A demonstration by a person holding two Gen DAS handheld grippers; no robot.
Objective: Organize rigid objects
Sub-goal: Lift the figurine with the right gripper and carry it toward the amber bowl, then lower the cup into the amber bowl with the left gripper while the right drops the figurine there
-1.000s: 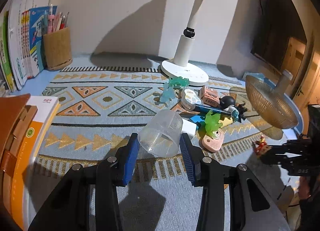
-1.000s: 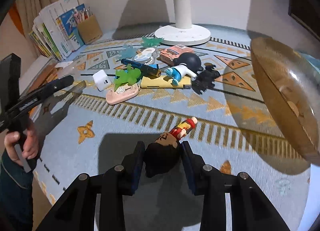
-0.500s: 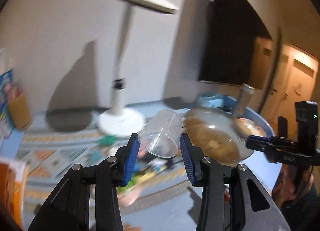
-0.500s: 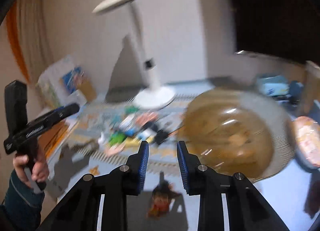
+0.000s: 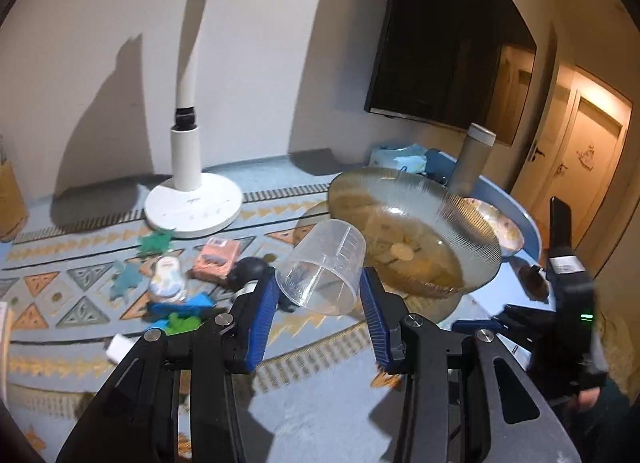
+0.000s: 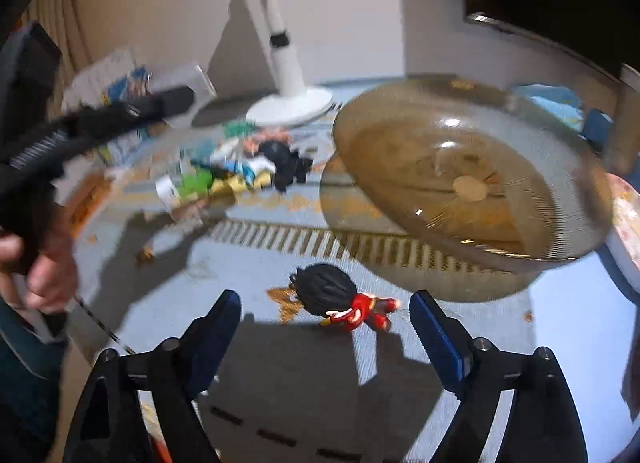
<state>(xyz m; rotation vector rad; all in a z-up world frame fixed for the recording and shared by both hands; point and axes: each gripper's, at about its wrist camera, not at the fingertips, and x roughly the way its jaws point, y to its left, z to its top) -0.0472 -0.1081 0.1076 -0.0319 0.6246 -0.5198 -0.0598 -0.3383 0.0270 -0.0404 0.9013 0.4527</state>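
clear plastic measuring cup (image 5: 326, 267) with faint graduation marks. amber ribbed glass bowl (image 5: 416, 239) at 3 o'clock of it. light blue tablecloth (image 5: 320, 415) with orange triangles and grey-striped bands. white lamp base (image 5: 193, 207) at 11 o'clock. small toy figure (image 6: 344, 297), black hair, red body. finger pads (image 6: 434, 329) blue on black frames.
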